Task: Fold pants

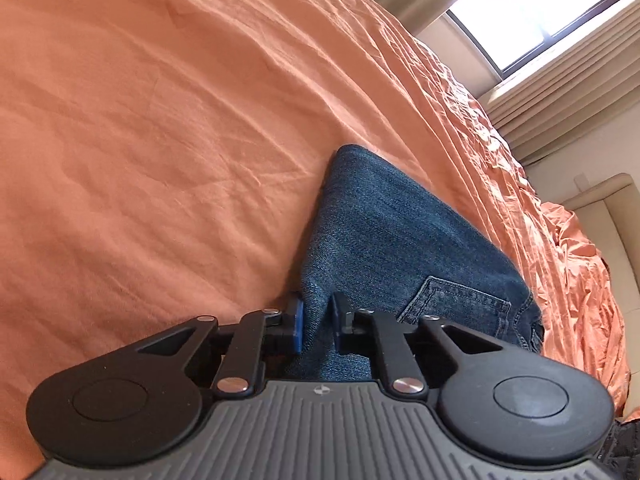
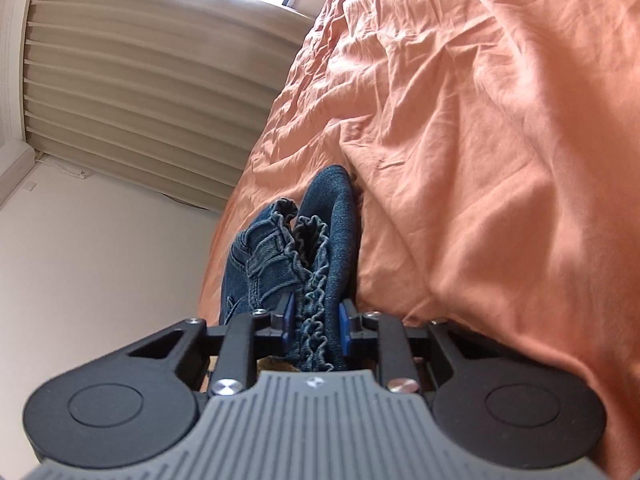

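- The blue denim pants (image 1: 384,240) lay bunched on the orange bedsheet (image 1: 160,120), back pocket showing.
- My left claw (image 1: 318,320) was clamped on a denim fold.
- My right claw (image 2: 316,316) pinched the gathered waistband (image 2: 312,312).
- I could read no writing anywhere.
- Beige curtains (image 2: 140,80) hung beside the bed.

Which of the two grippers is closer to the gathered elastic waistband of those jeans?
Right. The right gripper is clamped directly on the ruffled waistband. The left gripper pinches plain denim of the jeans beside a back pocket.
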`<action>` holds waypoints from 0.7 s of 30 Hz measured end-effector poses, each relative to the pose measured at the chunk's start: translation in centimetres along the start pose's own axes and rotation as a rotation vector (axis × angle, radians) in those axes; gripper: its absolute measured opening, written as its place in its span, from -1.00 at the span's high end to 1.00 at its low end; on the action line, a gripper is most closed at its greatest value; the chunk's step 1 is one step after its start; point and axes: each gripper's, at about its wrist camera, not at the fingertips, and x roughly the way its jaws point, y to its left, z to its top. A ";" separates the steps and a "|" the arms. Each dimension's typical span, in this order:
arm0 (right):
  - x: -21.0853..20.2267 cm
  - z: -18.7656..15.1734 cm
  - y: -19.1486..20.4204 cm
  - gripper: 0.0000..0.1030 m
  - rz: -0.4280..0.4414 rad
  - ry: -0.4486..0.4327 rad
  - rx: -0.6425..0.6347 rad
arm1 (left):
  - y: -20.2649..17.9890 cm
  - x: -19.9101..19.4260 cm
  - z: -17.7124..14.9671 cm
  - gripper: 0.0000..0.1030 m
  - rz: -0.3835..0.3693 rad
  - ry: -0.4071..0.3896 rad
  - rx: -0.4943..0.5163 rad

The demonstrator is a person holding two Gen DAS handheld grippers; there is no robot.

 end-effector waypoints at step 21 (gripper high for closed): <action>-2.9 -7.2 19.5 0.73 -0.044 0.043 -0.272 | -0.8 -14.3 0.4 0.89 0.027 -0.079 0.167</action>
